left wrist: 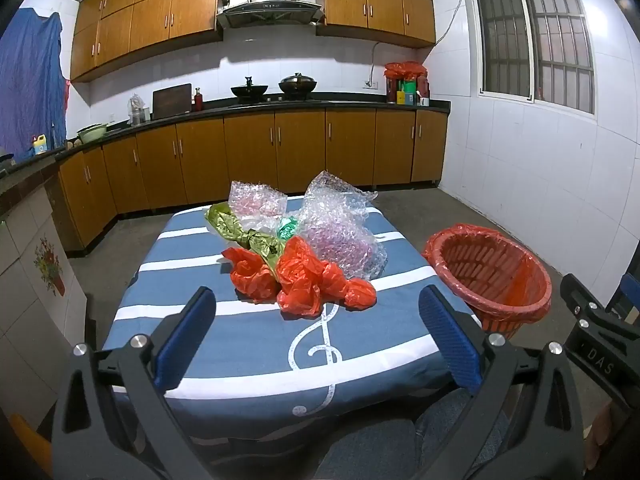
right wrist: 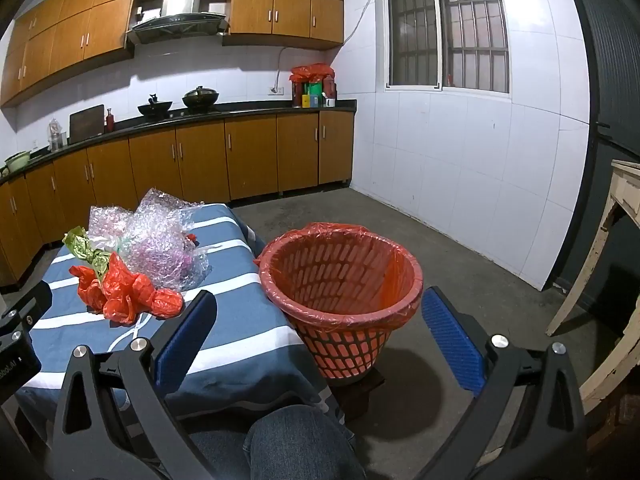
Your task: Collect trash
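Left tool [left wrist: 316, 340] wide, nothing held, short of counter [left wrist: 248, 344] near edge. Trash pile mid-counter: red bags [left wrist: 304, 280] nearest, bubble wrap [left wrist: 340, 236] behind. Pinch one crumpled knot, lift clear. Basket [right wrist: 340, 276] off right edge; right tool [right wrist: 320, 340] wide, idle.

Left claw [left wrist: 316, 340]: matte black angular linkage arms, round silver screw heads at the pivots, two flat blue ribbed finger pads [left wrist: 182, 344] at 9 and 3 o'clock of the lower frame. Right claw [right wrist: 320, 340]: same black frame, same silver screws, blue textured pads [right wrist: 452, 344]. Black block with white lettering "DAS" at 4 o'clock in left view. Blue denim knee [right wrist: 296, 440] at 6 o'clock in right view; trouser fabric also at the bottom edge of left view.
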A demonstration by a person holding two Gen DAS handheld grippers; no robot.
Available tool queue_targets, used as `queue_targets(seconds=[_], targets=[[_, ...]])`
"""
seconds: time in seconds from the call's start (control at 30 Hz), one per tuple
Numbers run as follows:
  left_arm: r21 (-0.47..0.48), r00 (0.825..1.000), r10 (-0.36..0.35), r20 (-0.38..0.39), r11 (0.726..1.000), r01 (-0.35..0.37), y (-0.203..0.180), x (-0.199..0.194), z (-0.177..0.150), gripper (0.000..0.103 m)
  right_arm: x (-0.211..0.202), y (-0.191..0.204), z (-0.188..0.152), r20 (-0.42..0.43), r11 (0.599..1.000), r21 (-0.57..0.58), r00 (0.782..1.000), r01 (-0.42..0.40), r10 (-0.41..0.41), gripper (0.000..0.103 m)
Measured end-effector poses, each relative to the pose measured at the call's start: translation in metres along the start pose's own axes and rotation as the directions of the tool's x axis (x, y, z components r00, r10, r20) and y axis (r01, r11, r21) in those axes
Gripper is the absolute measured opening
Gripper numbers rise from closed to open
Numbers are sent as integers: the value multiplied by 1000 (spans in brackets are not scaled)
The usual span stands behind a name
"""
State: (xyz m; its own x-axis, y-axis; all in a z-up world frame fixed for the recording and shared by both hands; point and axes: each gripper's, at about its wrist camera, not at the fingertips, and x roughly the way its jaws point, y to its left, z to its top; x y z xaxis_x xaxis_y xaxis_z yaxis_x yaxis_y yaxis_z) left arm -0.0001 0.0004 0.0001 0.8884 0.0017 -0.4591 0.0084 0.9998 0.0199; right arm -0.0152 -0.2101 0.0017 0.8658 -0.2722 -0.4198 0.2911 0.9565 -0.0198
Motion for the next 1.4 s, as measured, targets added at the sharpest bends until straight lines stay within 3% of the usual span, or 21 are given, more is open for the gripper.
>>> queue_targets(seconds=[1.4], targets=[[0,1000,-3,-5,1000,3,0,0,0,99,1,2,-1,-1,1000,-1,1000,2,-2,101]])
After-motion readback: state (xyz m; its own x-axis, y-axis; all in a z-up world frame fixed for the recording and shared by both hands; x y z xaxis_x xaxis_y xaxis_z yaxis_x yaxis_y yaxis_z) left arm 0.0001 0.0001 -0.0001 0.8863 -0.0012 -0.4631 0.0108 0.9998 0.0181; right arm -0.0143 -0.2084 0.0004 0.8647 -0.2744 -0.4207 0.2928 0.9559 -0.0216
